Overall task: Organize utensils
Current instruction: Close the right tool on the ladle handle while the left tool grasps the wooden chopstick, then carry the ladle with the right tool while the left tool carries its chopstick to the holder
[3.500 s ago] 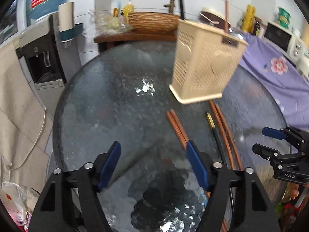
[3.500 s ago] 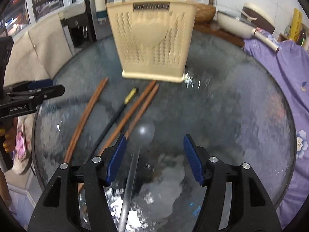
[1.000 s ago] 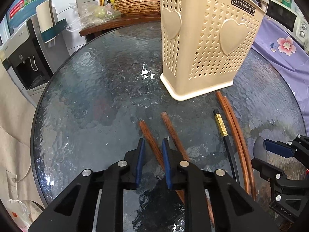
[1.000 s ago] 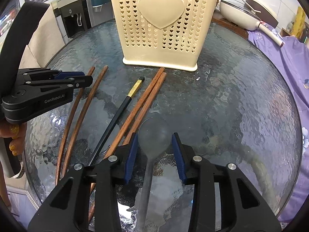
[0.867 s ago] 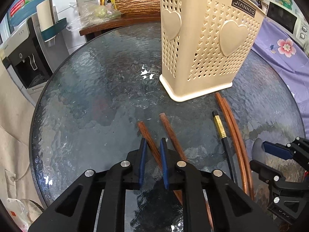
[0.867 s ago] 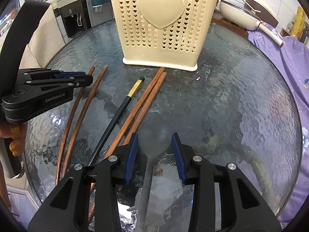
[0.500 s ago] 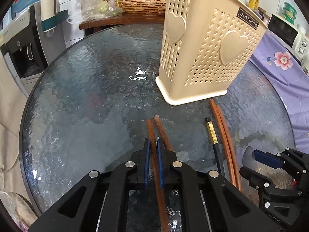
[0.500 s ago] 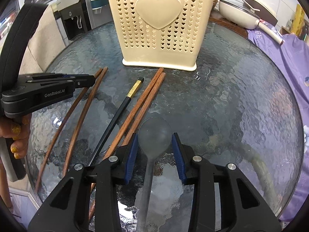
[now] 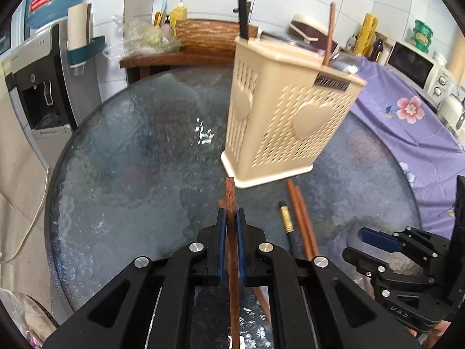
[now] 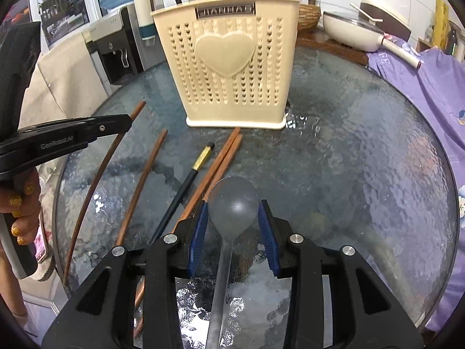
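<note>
The left gripper (image 9: 229,218) has its blue pads pressed together on a brown wooden chopstick (image 9: 231,203), which runs straight along the line of the jaws and pokes out a little past their tips. In the right wrist view that same chopstick (image 10: 98,174) slants up clear of the glass, its far end high, held in the left gripper (image 10: 128,123) at the left edge.

The right gripper (image 10: 234,218) is clamped on a grey spoon (image 10: 233,200): the pads (image 10: 268,238) press either side of the bowl, and the handle runs back between the jaws towards the camera.

Just ahead of the left jaws and slightly to their right stands the cream utensil basket (image 9: 287,116), perforated with heart shapes, upright on the round glass table (image 9: 130,145). A dark stick and a brown one stand up out of its top. Directly ahead of the right jaws the basket (image 10: 226,67) shows its broad face.

On the glass between the two grippers lie a second single brown chopstick (image 10: 142,186), a black chopstick with a gold band (image 10: 189,180), and a pair of brown chopsticks (image 10: 218,165) side by side, their far tips almost touching the basket's base. The pair sits just left of the spoon bowl.

A hand (image 10: 20,209) grips the left tool's handle.
</note>
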The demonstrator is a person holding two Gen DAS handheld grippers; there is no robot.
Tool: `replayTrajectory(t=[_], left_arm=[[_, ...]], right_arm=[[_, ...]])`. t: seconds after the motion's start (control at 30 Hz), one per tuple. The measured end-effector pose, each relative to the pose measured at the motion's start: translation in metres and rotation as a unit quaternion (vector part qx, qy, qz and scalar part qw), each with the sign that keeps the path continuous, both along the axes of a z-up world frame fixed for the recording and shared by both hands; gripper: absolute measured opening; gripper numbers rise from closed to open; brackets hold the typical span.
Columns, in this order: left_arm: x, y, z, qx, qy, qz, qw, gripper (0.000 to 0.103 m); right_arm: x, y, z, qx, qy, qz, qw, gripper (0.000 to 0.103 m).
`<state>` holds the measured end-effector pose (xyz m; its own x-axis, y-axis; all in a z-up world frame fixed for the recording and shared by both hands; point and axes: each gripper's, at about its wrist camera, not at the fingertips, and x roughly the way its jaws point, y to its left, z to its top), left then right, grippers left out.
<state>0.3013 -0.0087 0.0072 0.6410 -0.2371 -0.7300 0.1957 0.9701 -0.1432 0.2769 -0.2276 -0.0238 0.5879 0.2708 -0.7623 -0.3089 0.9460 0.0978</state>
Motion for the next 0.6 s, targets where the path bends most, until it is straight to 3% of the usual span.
replayTrajectory(t=[0.6], left_arm=[[-0.048, -0.002, 0.066, -0.022, -0.089, -0.024, 0.9955, 0.006]], right_arm=[[-0.022, -0.016, 0.056, 0.041, -0.074, -0.001, 0.996, 0.036]])
